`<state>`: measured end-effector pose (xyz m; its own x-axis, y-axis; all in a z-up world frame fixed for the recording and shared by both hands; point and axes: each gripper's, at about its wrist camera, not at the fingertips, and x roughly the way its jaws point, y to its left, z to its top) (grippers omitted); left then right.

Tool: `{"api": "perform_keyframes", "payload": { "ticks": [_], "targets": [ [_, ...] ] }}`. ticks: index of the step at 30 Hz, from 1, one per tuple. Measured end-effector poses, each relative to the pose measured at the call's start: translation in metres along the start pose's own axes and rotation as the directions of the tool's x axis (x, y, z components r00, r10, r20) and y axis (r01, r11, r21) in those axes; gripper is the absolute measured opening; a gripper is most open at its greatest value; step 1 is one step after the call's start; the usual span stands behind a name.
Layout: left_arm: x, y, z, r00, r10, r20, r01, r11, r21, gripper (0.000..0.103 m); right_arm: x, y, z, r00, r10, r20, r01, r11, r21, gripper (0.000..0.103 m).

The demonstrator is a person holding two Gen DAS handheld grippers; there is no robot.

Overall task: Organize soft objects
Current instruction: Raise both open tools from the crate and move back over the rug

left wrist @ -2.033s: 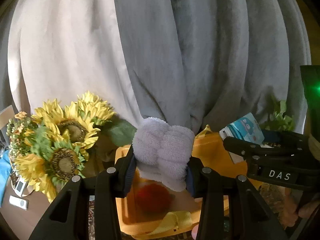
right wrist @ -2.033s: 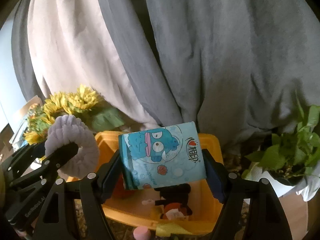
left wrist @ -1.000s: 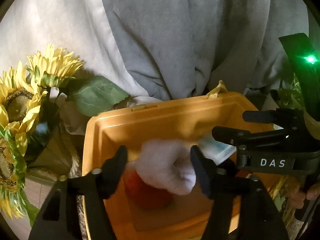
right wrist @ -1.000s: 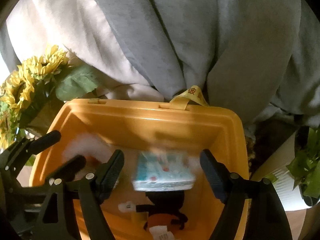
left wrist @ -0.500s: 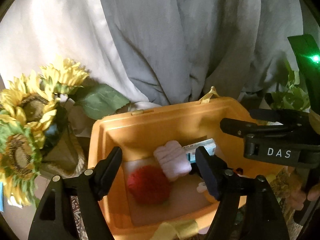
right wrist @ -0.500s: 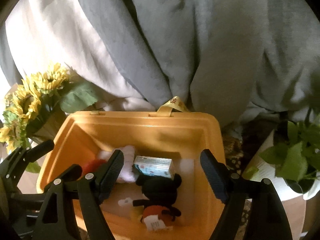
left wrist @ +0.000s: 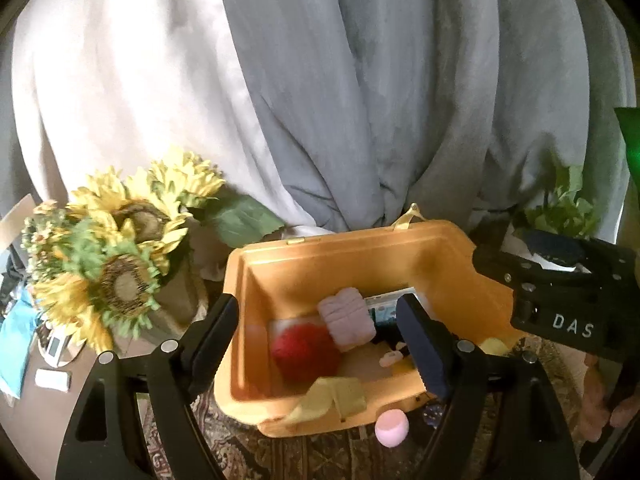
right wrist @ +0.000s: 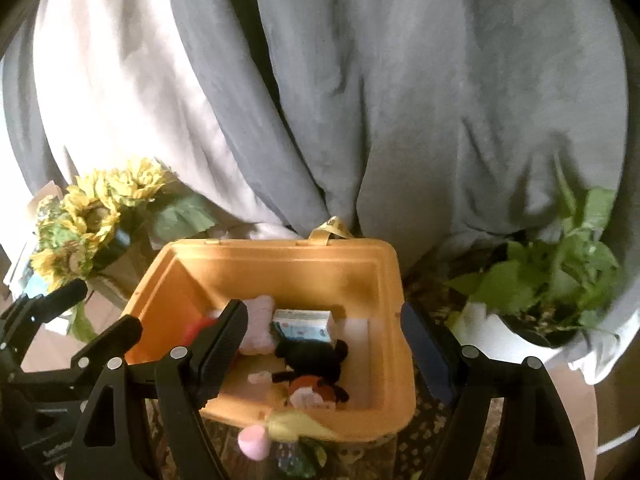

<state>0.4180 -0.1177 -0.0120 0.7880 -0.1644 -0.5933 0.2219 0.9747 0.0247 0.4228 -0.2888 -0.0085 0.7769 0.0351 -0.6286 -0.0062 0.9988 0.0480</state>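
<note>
The orange bin (left wrist: 360,248) (right wrist: 280,250) stands open below both grippers. Inside lie a lilac plush roll (left wrist: 347,319) (right wrist: 260,328), a red fluffy ball (left wrist: 306,354), a blue tissue pack (right wrist: 304,325) and a black mouse plush (right wrist: 316,360). My left gripper (left wrist: 318,320) hovers above the bin's near side, its jaws opening, with nothing between them. My right gripper (right wrist: 324,312) is open and empty above the bin's near right part. A yellow strap (left wrist: 332,400) hangs over the front rim.
Sunflowers (left wrist: 120,272) crowd the bin's left side. A potted green plant (right wrist: 552,280) stands to its right. Grey and cream curtains (left wrist: 360,100) hang close behind. A small pink object (left wrist: 392,422) lies on the patterned rug in front.
Both grippers let go of the lilac roll and the tissue pack, which now lie in the bin. Both have drawn back and upward, and the left jaws stand wider.
</note>
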Motion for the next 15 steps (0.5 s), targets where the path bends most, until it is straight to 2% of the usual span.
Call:
{"api": "perform_keyframes", "payload": {
  "ticks": [13,15],
  "targets": [
    [-0.071,-0.006,-0.025,0.997,0.004,0.082,-0.001,0.999,-0.034,0.093,-0.077,-0.002,-0.043,0.996,-0.057,0.075,0.053,0.997,0.058,0.08],
    [-0.082,-0.006,-0.032,0.996,0.0,0.094,0.004,0.999,-0.044,0.094,-0.089,-0.001,-0.05,0.993,-0.073,0.089,0.066,0.995,0.078,0.083]
  ]
}}
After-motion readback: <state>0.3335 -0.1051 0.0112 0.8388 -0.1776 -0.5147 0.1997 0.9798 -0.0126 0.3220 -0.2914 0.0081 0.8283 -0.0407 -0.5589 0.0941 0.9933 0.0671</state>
